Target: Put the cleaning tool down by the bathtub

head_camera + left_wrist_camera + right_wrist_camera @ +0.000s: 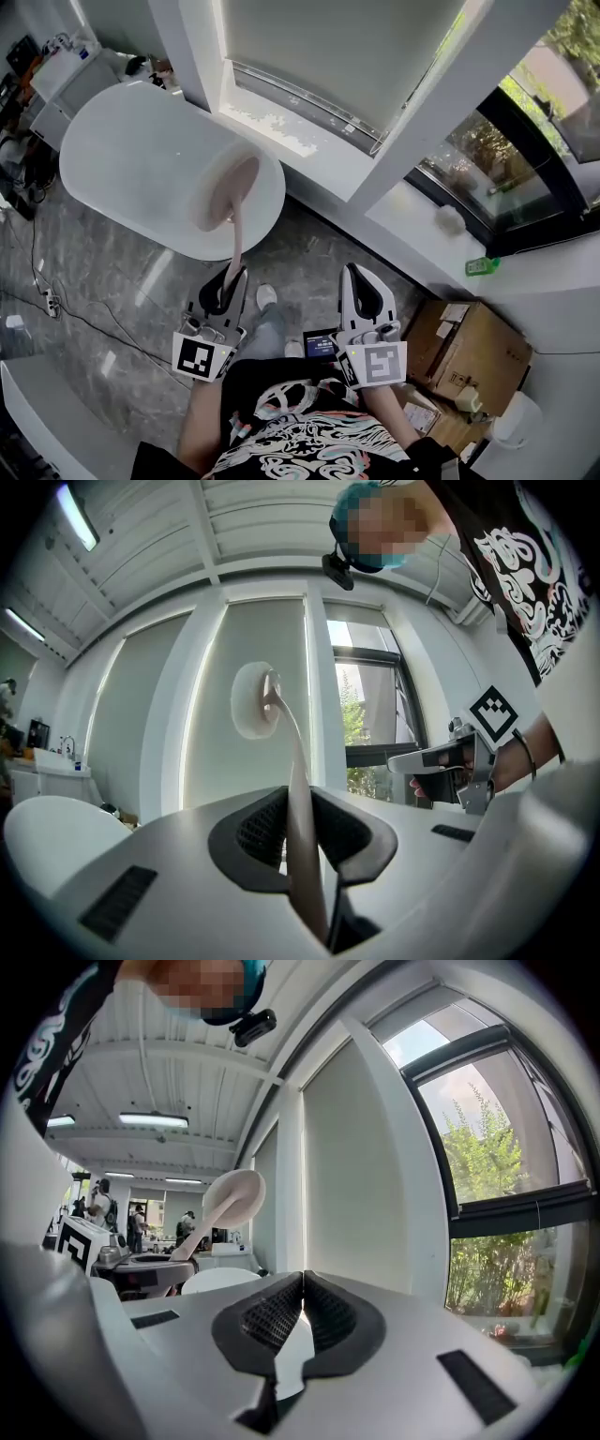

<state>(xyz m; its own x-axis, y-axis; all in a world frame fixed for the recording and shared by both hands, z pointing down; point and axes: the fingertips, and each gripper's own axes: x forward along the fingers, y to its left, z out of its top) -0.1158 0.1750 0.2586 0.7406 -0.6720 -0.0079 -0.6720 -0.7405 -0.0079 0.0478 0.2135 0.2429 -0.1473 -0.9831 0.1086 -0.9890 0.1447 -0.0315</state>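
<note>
The cleaning tool (228,197) is a pale pink long-handled brush with an oval head. My left gripper (228,284) is shut on its handle, and the head points up and away over the near end of the white oval bathtub (141,159). In the left gripper view the handle (300,827) runs up from between the jaws to the head (253,699). The right gripper view shows the brush (225,1202) off to the left. My right gripper (364,291) is shut and holds nothing; it is held level beside the left one.
A white window sill (309,141) runs behind the tub. Cardboard boxes (469,352) stand on the grey marble floor at the right. A cable (56,305) and a power strip lie on the floor at the left. A person's shoe (266,297) shows between the grippers.
</note>
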